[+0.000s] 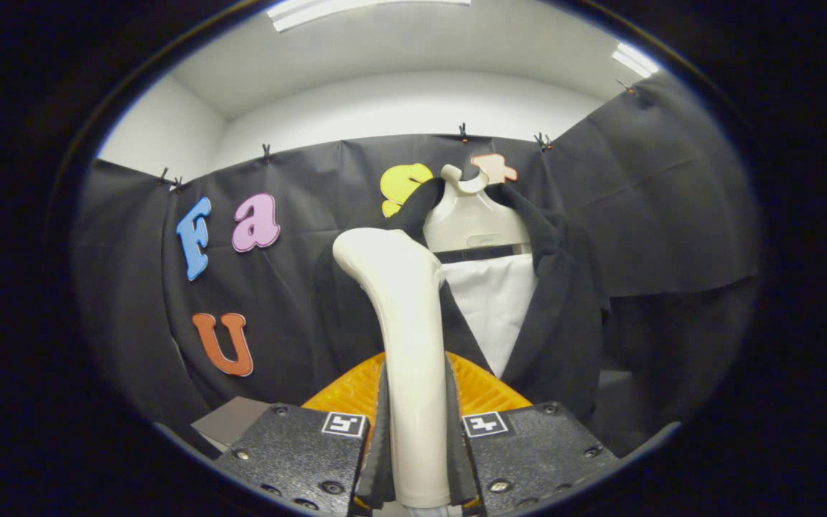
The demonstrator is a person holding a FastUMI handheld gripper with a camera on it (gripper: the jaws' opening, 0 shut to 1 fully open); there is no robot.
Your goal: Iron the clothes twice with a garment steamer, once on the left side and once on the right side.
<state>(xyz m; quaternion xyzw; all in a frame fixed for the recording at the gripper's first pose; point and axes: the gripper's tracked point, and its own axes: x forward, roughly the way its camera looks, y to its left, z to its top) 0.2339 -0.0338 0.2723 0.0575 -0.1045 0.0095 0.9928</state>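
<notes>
My gripper (417, 438) grasps the garment steamer (403, 337), both fingers pressing its white handle. The dark jacket (564, 309) hangs on a white hanger (472, 219) beyond the jaws, steamer head alongside it.

The white plastic steamer handle (411, 345) hides the left side of the black jacket (564, 316) in the middle of the frame. The handle's bottom end is cut off low down. The orange ribbed thing (485, 391) sits mostly hidden behind the handle and the black fingers (298, 449).
</notes>
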